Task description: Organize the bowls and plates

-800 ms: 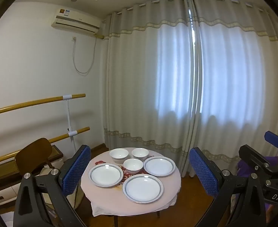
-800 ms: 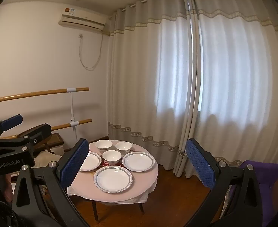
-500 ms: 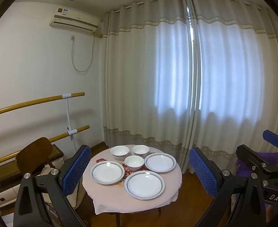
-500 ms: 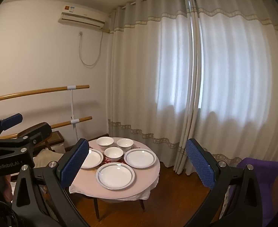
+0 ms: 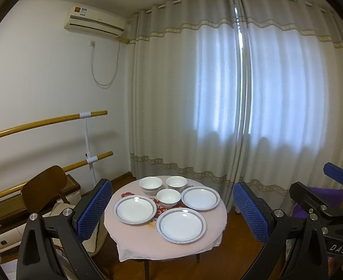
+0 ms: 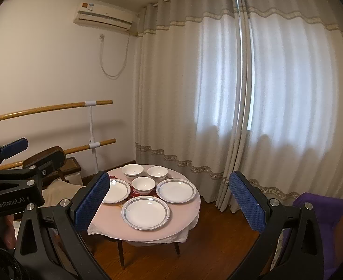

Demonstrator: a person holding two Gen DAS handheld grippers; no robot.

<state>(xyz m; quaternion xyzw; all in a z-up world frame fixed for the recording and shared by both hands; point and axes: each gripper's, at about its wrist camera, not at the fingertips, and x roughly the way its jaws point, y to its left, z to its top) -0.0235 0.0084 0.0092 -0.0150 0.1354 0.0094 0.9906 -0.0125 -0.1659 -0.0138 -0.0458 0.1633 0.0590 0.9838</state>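
Left plate [image 5: 135, 209] whole in left view, part-hidden, seemingly, in right

I am viewing a round table [image 5: 148, 238] sitting in the lower centre of the frame. Three plates are lying on it: one at left [image 5: 135, 209], one at right [image 5: 200, 197], one nearest the lower edge [image 5: 180, 225]. Three bowls are sitting behind them, two [image 5: 150, 185] [image 5: 176, 183] toward the curtain [image 5: 218, 93], the third [image 5: 168, 197] between the left and right plates.
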